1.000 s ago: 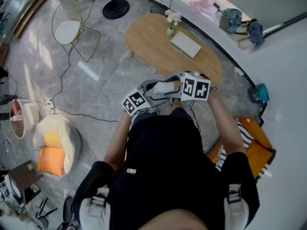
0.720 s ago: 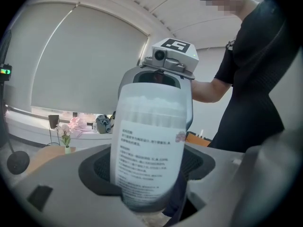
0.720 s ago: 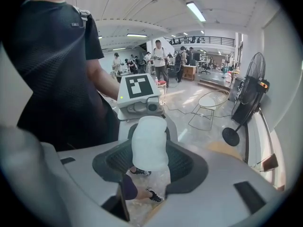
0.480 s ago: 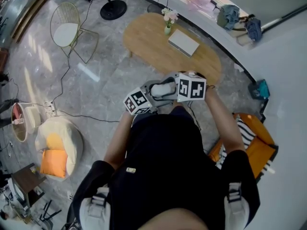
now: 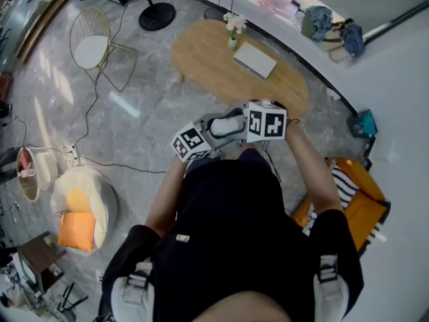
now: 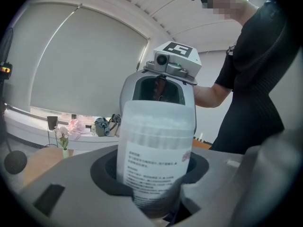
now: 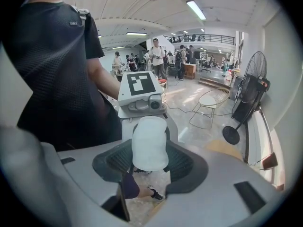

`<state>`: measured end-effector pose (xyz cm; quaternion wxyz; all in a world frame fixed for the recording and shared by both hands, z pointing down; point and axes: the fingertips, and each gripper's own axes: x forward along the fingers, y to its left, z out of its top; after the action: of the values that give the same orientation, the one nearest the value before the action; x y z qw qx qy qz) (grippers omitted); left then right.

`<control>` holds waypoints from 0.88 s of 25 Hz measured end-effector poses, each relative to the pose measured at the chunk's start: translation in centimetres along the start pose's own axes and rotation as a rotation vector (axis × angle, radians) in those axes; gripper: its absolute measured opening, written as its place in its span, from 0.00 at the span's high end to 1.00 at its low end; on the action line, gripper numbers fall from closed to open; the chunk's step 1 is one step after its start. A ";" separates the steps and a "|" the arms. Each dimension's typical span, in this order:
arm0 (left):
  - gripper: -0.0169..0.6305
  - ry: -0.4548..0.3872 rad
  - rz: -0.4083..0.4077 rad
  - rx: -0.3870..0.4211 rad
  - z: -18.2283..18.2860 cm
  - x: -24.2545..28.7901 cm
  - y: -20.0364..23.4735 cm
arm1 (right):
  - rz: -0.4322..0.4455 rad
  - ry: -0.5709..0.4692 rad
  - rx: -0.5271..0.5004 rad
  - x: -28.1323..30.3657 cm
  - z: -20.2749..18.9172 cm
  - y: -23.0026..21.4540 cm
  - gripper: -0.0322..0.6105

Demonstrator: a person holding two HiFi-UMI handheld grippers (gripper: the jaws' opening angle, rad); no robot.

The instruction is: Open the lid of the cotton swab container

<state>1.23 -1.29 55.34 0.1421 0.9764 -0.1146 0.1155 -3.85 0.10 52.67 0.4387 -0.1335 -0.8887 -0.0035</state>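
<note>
You hold two hand-held grippers, the left hand-held gripper and the right hand-held gripper, and one cotton swab container with one lid. Beyond them you have one oval wooden surface, and on it one vase of flowers and one flat white box. On the floor you can count one wire chair, one standing fan, one white beanbag and one orange cushion. At your right is one orange bag. The people far back in the hall are too small to count surely.
</note>
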 end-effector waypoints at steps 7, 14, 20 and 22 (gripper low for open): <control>0.64 0.008 0.000 0.018 0.1 -0.4 -0.7 | 0.001 -0.004 0.001 0.3 0.5 0.6 0.64; 0.67 0.025 0.004 0.057 0.1 -0.2 -0.8 | 0.002 -0.018 -0.001 0.4 0.6 0.5 0.64; 0.68 0.035 0.020 0.071 0.1 -0.5 -0.8 | -0.021 -0.019 -0.010 0.4 1.2 0.5 0.63; 0.68 0.042 0.031 0.078 0.0 -0.6 -0.6 | -0.028 -0.010 -0.021 0.6 1.1 0.4 0.63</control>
<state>0.87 -0.58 55.00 0.1043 0.9767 -0.1223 0.1424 -4.96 0.77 52.38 0.4325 -0.1255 -0.8927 -0.0182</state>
